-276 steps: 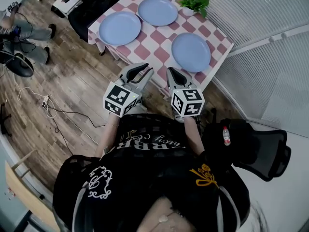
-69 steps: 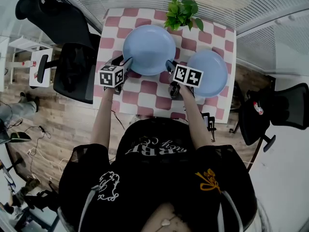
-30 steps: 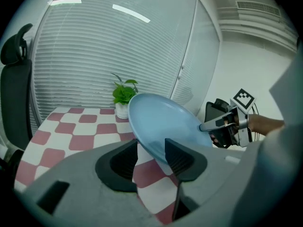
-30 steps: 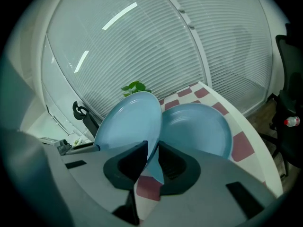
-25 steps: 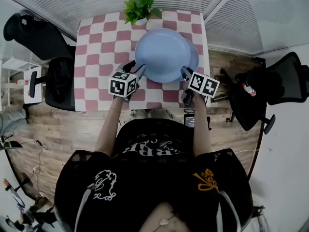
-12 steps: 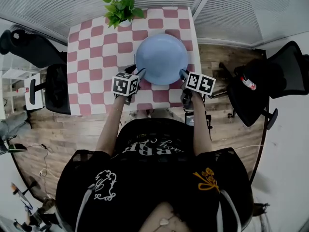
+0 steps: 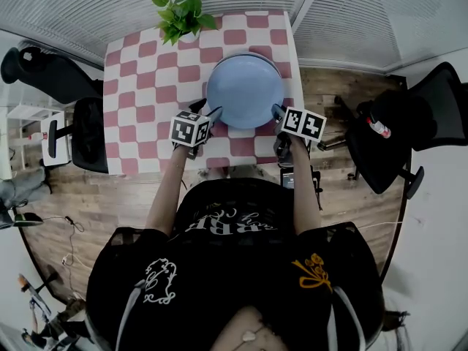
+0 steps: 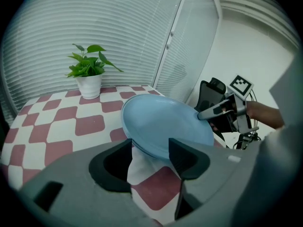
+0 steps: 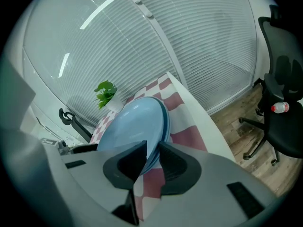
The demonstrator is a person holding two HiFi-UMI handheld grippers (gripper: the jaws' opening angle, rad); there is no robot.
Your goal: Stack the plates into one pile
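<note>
**Left side free, right side clamped on the top plate**

The square table [image 7: 131, 86] under its red-and-white checked cloth fills the middle of my head view. The pile [image 7: 245, 90] of pale blue round ceramic plates sits near its right edge, close to me. A small green plant [image 7: 179, 13] in a white pot stands well apart at the far side.

The top plate [image 9: 128, 126] looks seated on the ones below. I cannot tell whether its rim is fully down on my right.

My left gripper [image 8: 150, 150] has just been opening. Its jaws stand wide apart with the plate's near rim between them, pads off it. My right gripper [image 9: 151, 148] has its jaws pinched together on the opposite rim.

The risk, as I judge it, lies in that one-sided hold. Pulling my right hand back before its jaws part would drag the top plate off centre. It could even tip the pile toward the nearby table edge. Lifting my left hand carelessly could catch the rim and flip it.
</note>
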